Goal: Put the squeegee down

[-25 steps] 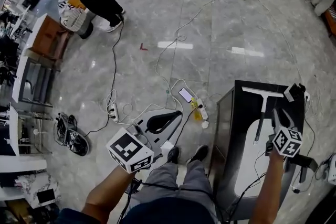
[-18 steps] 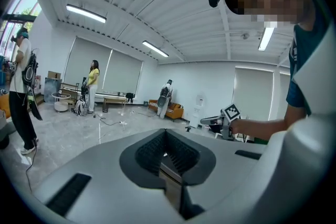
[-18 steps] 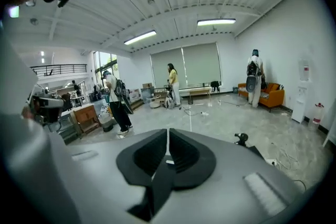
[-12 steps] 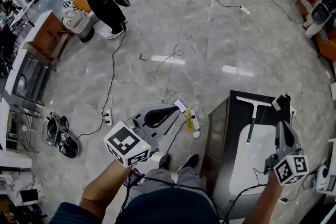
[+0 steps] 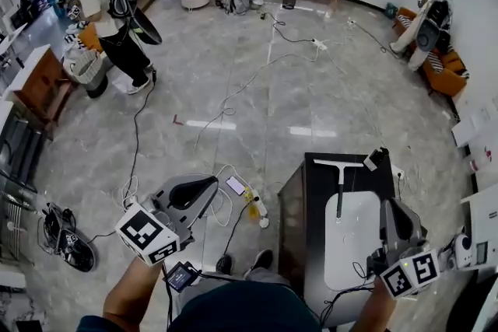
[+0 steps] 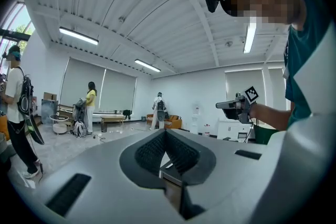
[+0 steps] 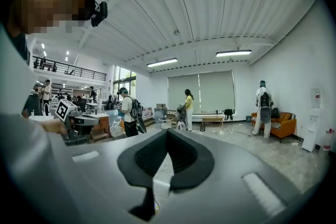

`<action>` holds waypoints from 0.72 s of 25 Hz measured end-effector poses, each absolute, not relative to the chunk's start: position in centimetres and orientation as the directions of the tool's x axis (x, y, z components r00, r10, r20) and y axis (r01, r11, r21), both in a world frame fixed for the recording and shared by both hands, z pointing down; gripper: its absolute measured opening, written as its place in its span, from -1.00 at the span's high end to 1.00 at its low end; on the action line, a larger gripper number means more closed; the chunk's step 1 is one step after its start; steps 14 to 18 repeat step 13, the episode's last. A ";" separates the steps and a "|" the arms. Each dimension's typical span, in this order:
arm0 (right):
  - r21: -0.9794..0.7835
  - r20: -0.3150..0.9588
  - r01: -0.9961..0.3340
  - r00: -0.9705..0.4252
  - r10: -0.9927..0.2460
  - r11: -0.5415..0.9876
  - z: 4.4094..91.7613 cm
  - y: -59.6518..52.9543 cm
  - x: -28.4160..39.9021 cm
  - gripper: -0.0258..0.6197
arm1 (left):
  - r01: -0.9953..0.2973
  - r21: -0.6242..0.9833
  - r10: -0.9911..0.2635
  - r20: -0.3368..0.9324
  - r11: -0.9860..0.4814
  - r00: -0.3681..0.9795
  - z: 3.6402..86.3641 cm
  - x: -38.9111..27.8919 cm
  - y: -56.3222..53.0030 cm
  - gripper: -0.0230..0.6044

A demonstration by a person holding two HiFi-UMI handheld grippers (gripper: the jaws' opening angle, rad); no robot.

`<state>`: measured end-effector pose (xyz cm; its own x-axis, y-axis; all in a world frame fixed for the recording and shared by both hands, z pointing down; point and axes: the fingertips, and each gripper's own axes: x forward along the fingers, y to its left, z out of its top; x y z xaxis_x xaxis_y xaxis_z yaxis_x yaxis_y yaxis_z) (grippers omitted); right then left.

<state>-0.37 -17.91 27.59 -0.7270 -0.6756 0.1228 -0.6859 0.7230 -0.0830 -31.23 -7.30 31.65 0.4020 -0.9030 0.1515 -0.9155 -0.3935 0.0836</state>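
Far left, a person with a backpack (image 5: 105,0) stands on the grey marble floor (image 5: 311,89), and a pair of shoes (image 5: 66,239) sits at the near edge. Moving in, the left gripper (image 5: 208,184) is held over the floor, pointing out across the room. In the left gripper view its jaws are pressed together tip to tip, with nothing between them. Just past its nose, a phone (image 5: 236,185) and a power strip (image 5: 259,210) lie among loose white cables (image 5: 233,93).

Now the black table (image 5: 299,198), and there's the squeegee (image 5: 339,183), lying flat on it and free of both grippers. Its blade is toward the far edge, and the handle runs back so its end rests on the white oval panel (image 5: 350,245). Right of that, the right gripper (image 5: 387,207) hangs over the table's right side, apart from the squeegee, jaws closed tight and empty. Far right, an orange sofa (image 5: 445,70) stands against the wall.
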 end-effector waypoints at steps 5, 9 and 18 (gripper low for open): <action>-0.044 0.105 -0.711 -0.702 -0.705 0.702 25.9 -15.1 0.7 0.90 | -0.908 0.114 -0.902 0.115 -0.404 0.416 31.5 -31.0 -6.2 0.91; -0.030 0.109 -0.739 -0.672 -0.733 0.673 25.5 -13.2 1.1 0.90 | -0.895 0.128 -0.890 0.116 -0.427 0.441 31.8 -31.4 -5.3 0.91; -0.036 0.129 -0.752 -0.656 -0.743 0.658 26.0 -13.5 3.3 0.90 | -0.892 0.141 -0.886 0.125 -0.429 0.446 32.2 -29.7 -5.8 0.91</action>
